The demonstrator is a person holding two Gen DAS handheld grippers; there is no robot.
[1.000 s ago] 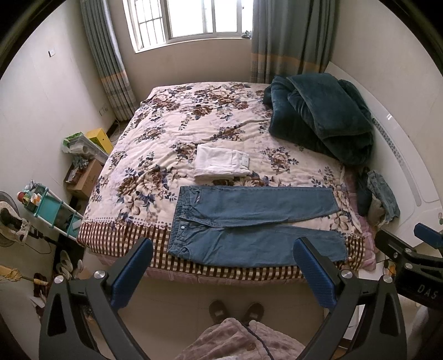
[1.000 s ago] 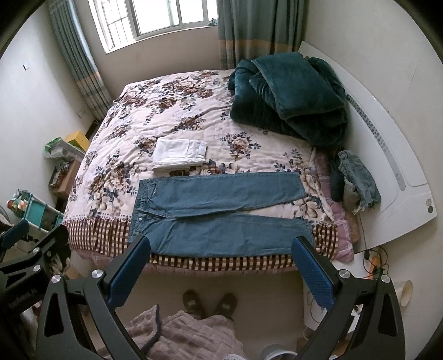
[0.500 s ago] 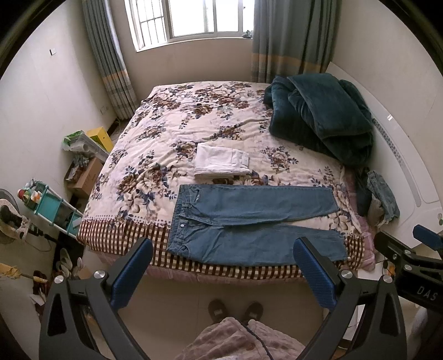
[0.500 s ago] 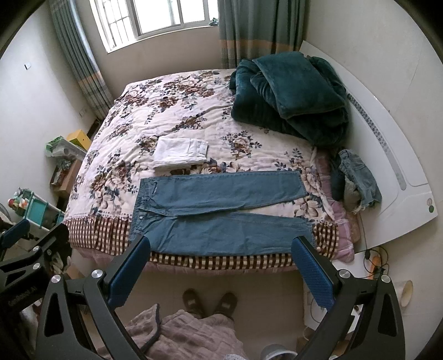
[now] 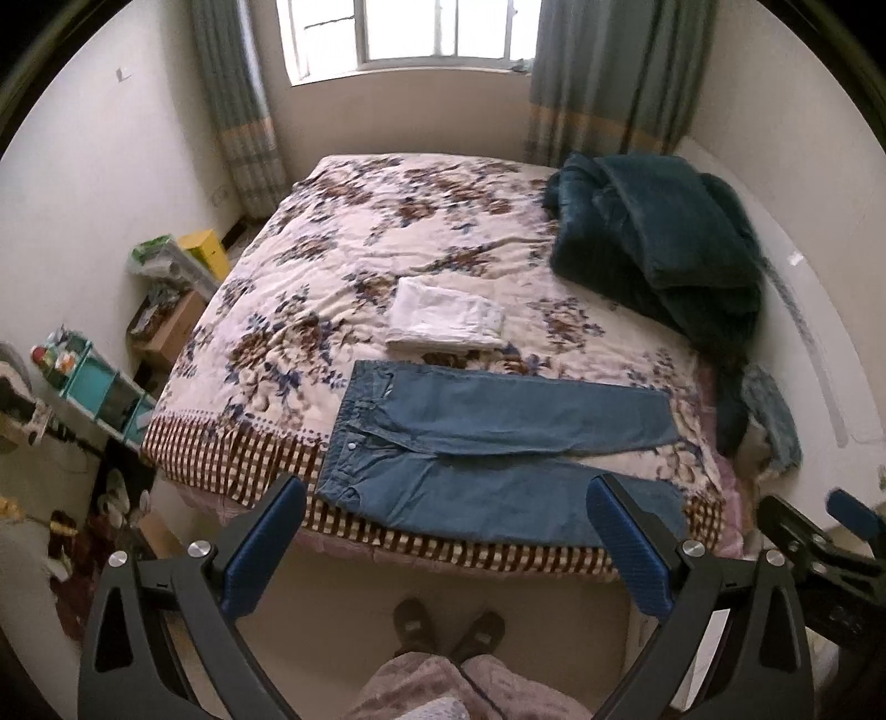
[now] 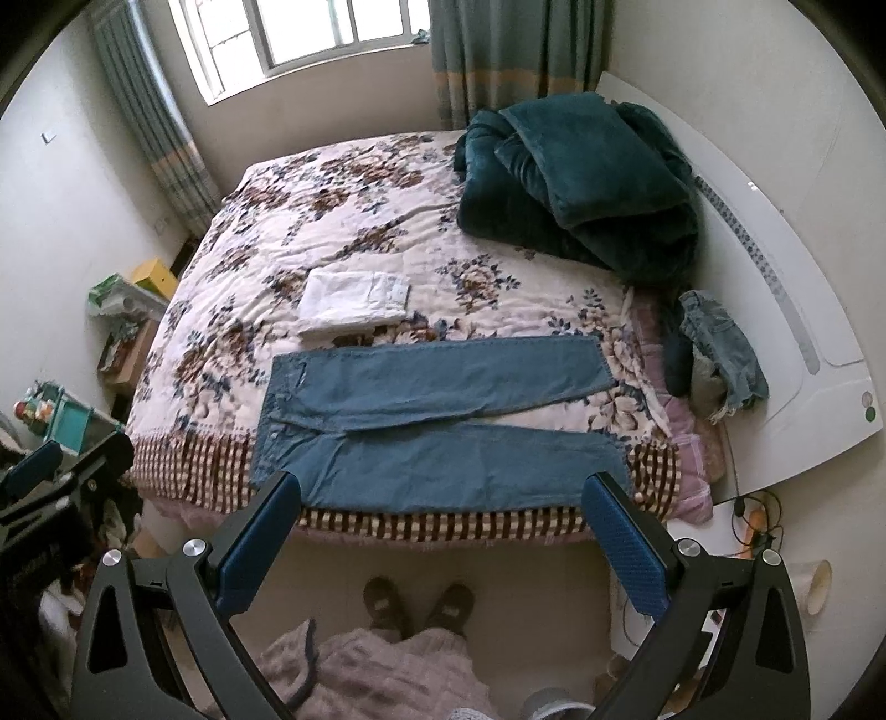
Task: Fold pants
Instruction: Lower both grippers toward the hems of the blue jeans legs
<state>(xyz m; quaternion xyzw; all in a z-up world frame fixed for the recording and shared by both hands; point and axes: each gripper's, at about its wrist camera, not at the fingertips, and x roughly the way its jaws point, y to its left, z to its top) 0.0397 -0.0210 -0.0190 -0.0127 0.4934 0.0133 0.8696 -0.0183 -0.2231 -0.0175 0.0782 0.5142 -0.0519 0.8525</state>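
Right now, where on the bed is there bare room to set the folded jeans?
Free: the quilt between the window end and the white folded stack, and the strip left of that stack. Crowded: the jeans fill the near edge; the teal blanket pile and crumpled denim take the headboard side.

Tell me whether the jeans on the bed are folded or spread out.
Spread out. The jeans lie flat on the bed, both legs apart at full length, waistband to the left.

floral bedspread (image 5: 354, 266), folded white cloth (image 5: 443, 324), heaped teal blanket (image 6: 581, 183), curtained window (image 5: 410, 27), teal shelf (image 5: 94, 382)
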